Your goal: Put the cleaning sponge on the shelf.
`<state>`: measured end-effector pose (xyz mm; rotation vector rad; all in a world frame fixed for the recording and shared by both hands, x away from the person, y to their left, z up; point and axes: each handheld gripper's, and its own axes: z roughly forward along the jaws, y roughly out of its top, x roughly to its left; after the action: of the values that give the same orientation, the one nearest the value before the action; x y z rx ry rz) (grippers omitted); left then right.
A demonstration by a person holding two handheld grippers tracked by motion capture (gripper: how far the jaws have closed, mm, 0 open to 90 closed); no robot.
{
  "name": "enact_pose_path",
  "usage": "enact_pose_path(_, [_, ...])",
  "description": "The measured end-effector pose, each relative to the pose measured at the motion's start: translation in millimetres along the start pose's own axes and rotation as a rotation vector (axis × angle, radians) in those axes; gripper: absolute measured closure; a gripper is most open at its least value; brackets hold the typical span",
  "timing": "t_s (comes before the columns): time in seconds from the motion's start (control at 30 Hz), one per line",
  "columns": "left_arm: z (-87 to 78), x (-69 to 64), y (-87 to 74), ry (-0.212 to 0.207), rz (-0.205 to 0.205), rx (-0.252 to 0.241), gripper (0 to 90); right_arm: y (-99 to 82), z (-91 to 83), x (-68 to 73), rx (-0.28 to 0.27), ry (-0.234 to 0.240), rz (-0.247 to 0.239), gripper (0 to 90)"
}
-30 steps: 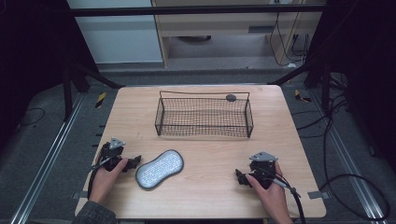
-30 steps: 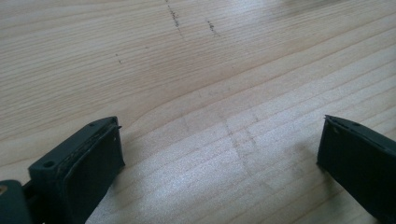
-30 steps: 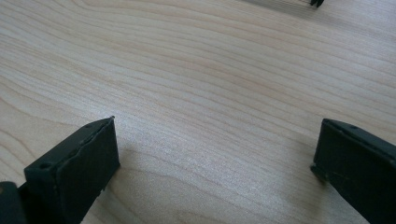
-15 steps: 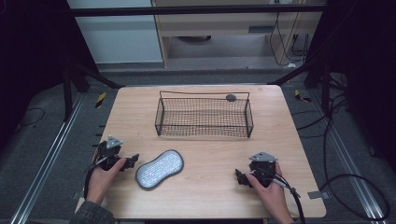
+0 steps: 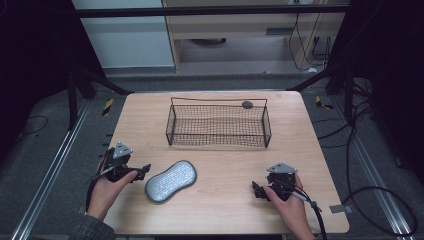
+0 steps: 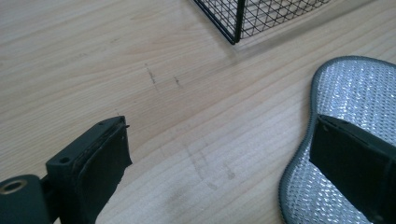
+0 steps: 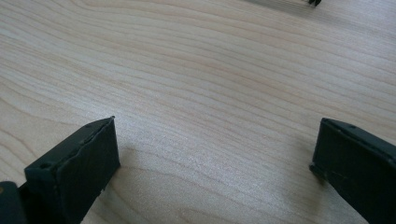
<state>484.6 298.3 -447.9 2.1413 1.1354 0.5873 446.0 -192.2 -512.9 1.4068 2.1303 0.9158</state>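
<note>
A silvery, peanut-shaped scouring pad (image 5: 171, 180) with a grey rim lies flat on the wooden table near its front left. My left gripper (image 5: 140, 171) sits just left of the pad, held by a hand, jaws wide open. In the left gripper view the pad (image 6: 355, 107) fills the right side, and one jaw overlaps its edge while the other stands over bare wood; the left gripper (image 6: 224, 154) holds nothing. My right gripper (image 5: 256, 190) rests at the front right, open, with only wood between the jaws of the right gripper (image 7: 215, 154).
A black wire basket (image 5: 218, 124) stands at the middle back of the table (image 5: 220, 210), and its corner (image 6: 238, 23) shows in the left gripper view. A small dark round object (image 5: 247, 104) lies behind the basket's far rim. Cables trail off the right side.
My left gripper has shifted slightly left and nearer the front edge. The pad, the basket and the right gripper have not moved.
</note>
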Motion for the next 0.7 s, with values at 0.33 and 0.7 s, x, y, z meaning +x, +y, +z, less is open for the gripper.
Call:
enact_pose_path(0.33, [-4.0, -17.8, 23.5, -0.025, 0.107, 0.148, 4.7, -1.3, -0.4, -1.6, -0.004, 0.006, -0.025, 0.6])
enact_pose_path(0.7, [-0.8, -38.1, 38.4, -0.112, 0.193, 0.217, 4.7, -1.2, -0.2, -1.8, -0.003, 0.008, -0.026, 0.4])
